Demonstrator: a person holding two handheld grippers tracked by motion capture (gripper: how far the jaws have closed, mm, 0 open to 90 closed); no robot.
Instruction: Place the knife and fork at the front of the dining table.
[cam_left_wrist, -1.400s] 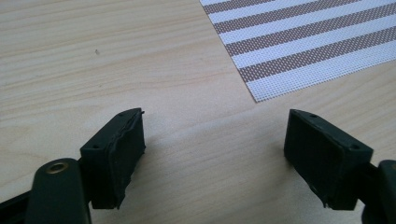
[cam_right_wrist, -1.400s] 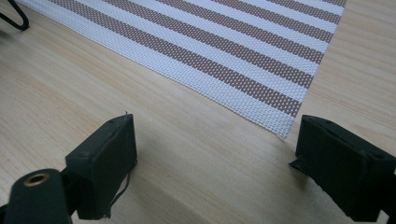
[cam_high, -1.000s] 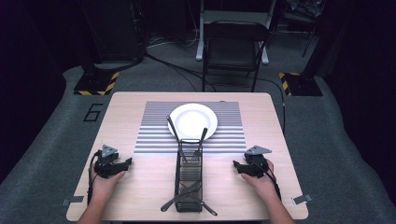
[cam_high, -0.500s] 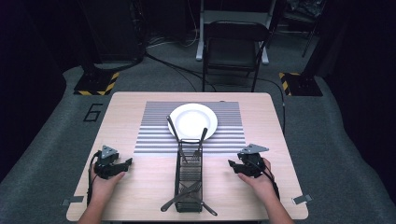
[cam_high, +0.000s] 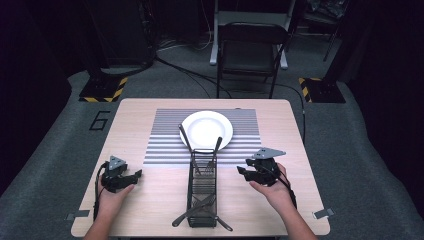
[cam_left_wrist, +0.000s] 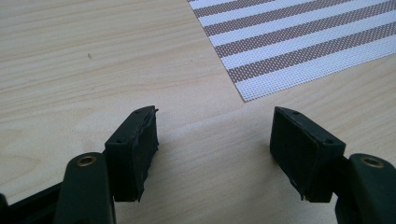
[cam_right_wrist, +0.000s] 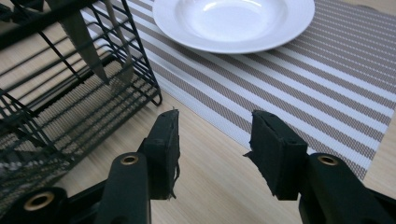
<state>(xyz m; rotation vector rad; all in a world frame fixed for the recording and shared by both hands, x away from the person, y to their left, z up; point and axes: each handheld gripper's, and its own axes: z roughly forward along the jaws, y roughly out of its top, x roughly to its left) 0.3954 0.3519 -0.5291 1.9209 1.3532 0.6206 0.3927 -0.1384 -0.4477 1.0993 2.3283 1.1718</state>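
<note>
Left gripper (cam_high: 131, 176): in my left hand, low over the bare bench (cam_high: 150, 200); the fingers (cam_left_wrist: 135, 149) stand well apart with only wood grain between them. Nothing held, nothing touched.
Right gripper (cam_high: 245, 171): in my right hand, lifted off the bench, aimed at the rack. The fingers (cam_right_wrist: 166, 149) stand partly open; they have just been closing, with nothing between them and no contact on either pad.
Wire rack (cam_high: 202, 187): long black wire basket lying on the bench between my two grippers. In the right gripper view its near corner (cam_right_wrist: 140, 88) sits just beyond and to the left of my left-hand finger, apart from it.
Cutlery in rack: dark-handled pieces (cam_high: 192, 214) cross at the end nearest me; two more handles (cam_high: 185, 137) stick up at the far end, over the plate's rim. In the right gripper view metal blades (cam_right_wrist: 81, 39) hang inside the wire, ahead and left of my fingers.
Plate (cam_high: 206, 130): white, on the striped mat, beyond the rack's far end. From the right gripper it lies well ahead of the fingers (cam_right_wrist: 233, 21), clear of them.
Striped mat (cam_high: 165, 145): grey and white. Its corner (cam_left_wrist: 261, 79) lies ahead of my left fingers, nearer the right-hand one, untouched. Under my right gripper its edge (cam_right_wrist: 243, 121) runs just past the fingertips.
</note>
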